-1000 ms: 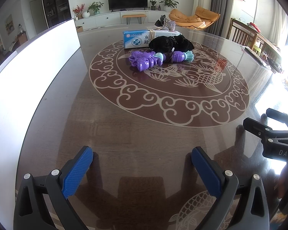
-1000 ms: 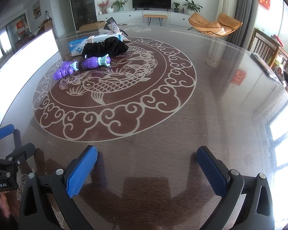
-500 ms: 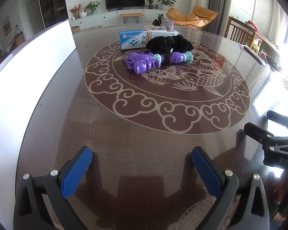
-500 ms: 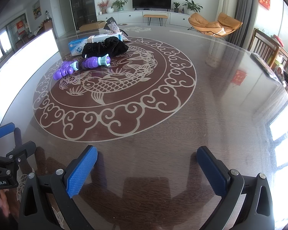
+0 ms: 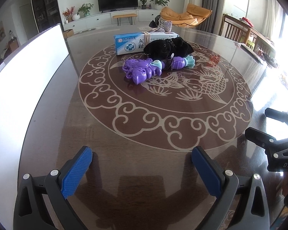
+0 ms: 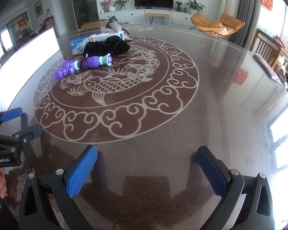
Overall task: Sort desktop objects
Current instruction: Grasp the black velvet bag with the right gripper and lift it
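A purple toy (image 5: 140, 71) with a teal end (image 6: 90, 62) lies on the round patterned table (image 5: 163, 134). Behind it lie a black cloth (image 5: 168, 48) (image 6: 105, 45) and a blue-and-white box (image 5: 130, 44) (image 6: 77, 45), with a small glittery object (image 5: 164, 26) farther back. My left gripper (image 5: 142, 164) is open and empty near the table's front edge, well short of the pile. My right gripper (image 6: 146, 164) is open and empty, to the right of the left one; it also shows in the left wrist view (image 5: 266, 122).
A white board (image 5: 28, 76) stands along the table's left edge. Wooden chairs (image 5: 238, 30) stand at the far right. A dark flat item (image 6: 266, 67) lies near the table's right edge.
The left gripper has moved forward a little toward the pile, so the objects look nearer. The right gripper has barely moved. Both stay open.
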